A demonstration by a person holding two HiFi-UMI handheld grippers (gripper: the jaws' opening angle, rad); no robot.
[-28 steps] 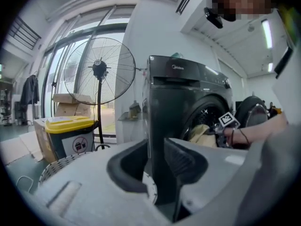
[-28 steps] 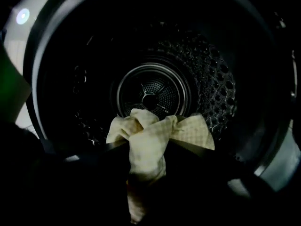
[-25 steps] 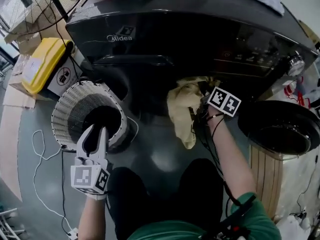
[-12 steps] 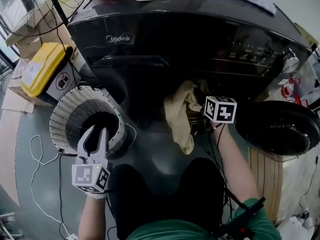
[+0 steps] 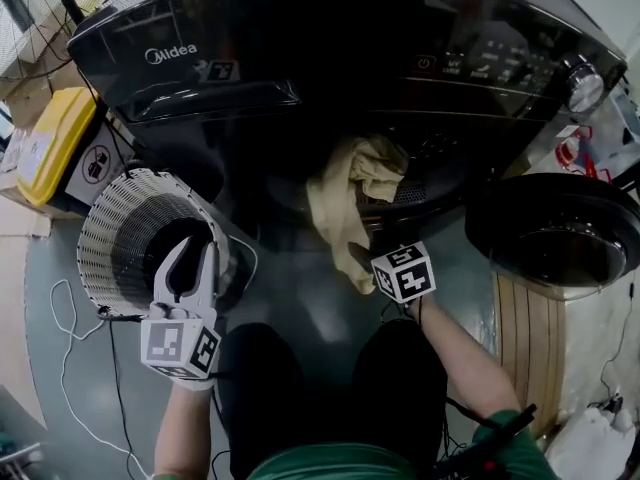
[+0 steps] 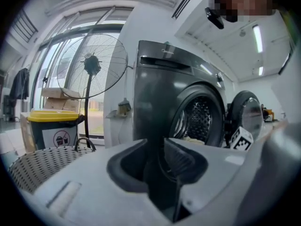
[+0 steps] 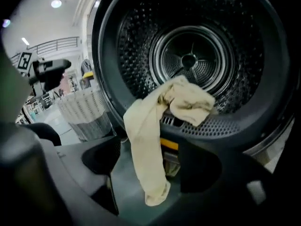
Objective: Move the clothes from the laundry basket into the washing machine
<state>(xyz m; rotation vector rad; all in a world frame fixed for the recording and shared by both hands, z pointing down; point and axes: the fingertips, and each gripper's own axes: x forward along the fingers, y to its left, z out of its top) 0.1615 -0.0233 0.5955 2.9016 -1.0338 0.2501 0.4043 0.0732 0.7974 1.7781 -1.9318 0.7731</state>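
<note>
A pale yellow cloth [image 5: 345, 203] [image 7: 155, 126] is draped over the lower rim of the dark washing machine's [image 5: 300, 28] drum [image 7: 193, 55], one end inside and a long tail hanging down the front. My right gripper [image 5: 362, 260] [image 7: 151, 149] is just below and in front of that tail. Its jaws have just been opening and now stand open, with no pad pressing the cloth. Over the white woven laundry basket [image 5: 105, 233] [image 6: 37, 166] hovers my left gripper [image 5: 194, 250] [image 6: 157, 154], open with nothing in it. The basket's inside looks dark.
The machine's round door [image 5: 555, 233] [image 6: 247, 114] stands swung open at the right. A yellow-lidded bin [image 5: 45, 143] [image 6: 51, 119] sits left of the basket, with a standing fan [image 6: 91, 62] behind it. A white cable [image 5: 70, 298] trails over the floor. Wooden slats [image 5: 520, 338] lie at the right.
My right gripper has let go of the yellow cloth and drawn back and down from the drum mouth, leaving it draped over the rim. The left gripper has sunk slightly over the basket.
</note>
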